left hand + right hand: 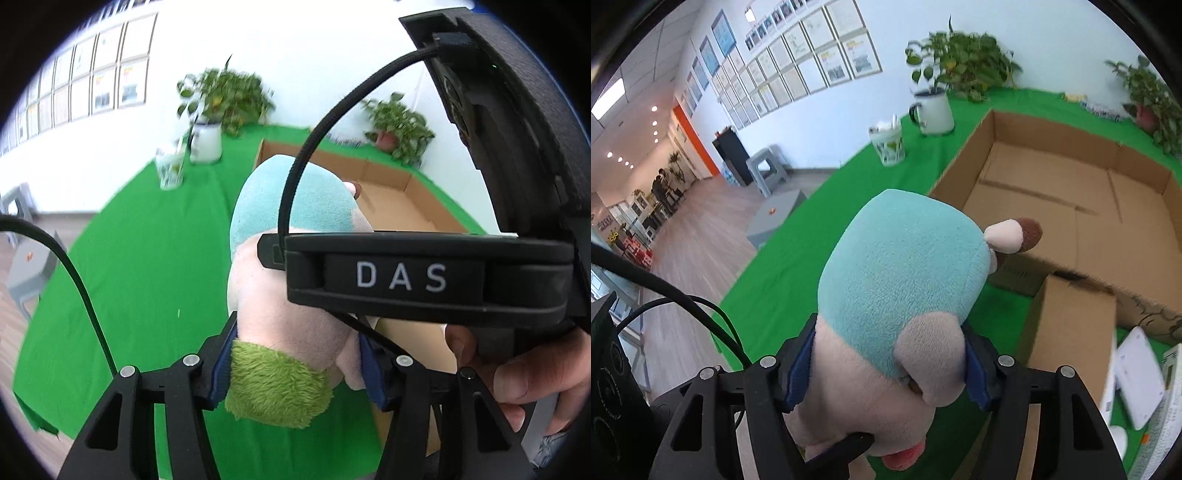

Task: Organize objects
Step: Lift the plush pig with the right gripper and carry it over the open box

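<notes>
While both grippers clamp it, the plush toy [905,266] hangs above the green desk [798,266], just in front of the near wall of the open cardboard box [1052,177]. Left gripper [295,369]: blue pads pressed against the toy's pink body and fuzzy green part, grasping it. Right gripper [890,369]: blue pads squeezing the pink body beneath the teal cap, likewise grasping it. Toy's brown-tipped ear [1015,232] points toward the box. Right gripper's black housing, marked "DAS", crosses the left wrist view, with a hand [517,369] on its handle. Farther back on the desk: patterned cup [888,142], white enamel mug [932,110] holding a leafy plant [960,59], second potted plant [1152,96] at the far corner. Smaller cardboard piece [1071,332] and white items [1137,380] lie at right.
</notes>
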